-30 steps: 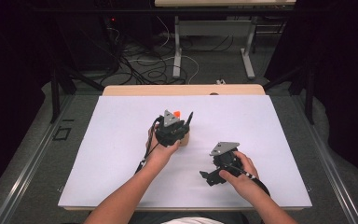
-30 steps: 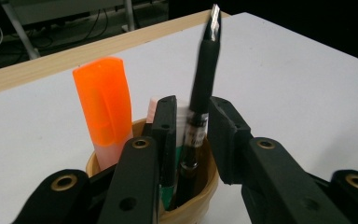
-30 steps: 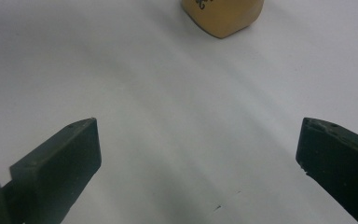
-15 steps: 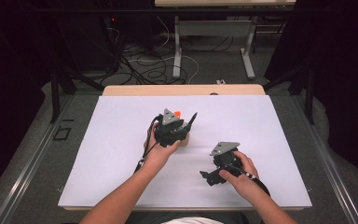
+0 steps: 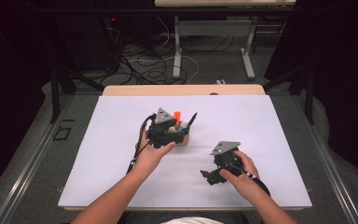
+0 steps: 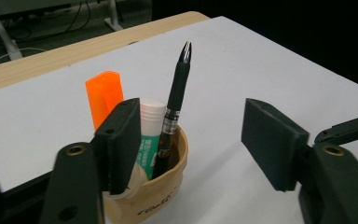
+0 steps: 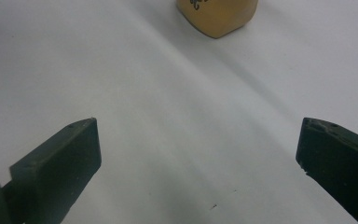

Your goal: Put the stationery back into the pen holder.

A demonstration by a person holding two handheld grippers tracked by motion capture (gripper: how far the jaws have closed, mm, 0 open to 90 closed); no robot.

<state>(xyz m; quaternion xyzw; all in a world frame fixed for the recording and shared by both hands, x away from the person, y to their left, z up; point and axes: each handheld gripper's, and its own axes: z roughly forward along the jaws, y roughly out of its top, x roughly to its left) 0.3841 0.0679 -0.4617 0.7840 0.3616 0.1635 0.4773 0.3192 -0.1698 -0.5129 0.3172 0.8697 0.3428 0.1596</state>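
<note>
Nearest the person, the right gripper (image 5: 208,176) rests low on the smooth white table sheet (image 5: 279,130), hand wrapped over it, matte black jaws spread wide around bare surface. Farther out, the left gripper (image 5: 182,122) is held above the tan paper cup (image 6: 165,193), forearm angled inward; its jaws have just been opening and stand apart, gripping nothing. In the cup stand a black pen (image 6: 173,109), an orange-capped marker (image 6: 104,95) and a white-capped green tube (image 6: 149,135).
</note>
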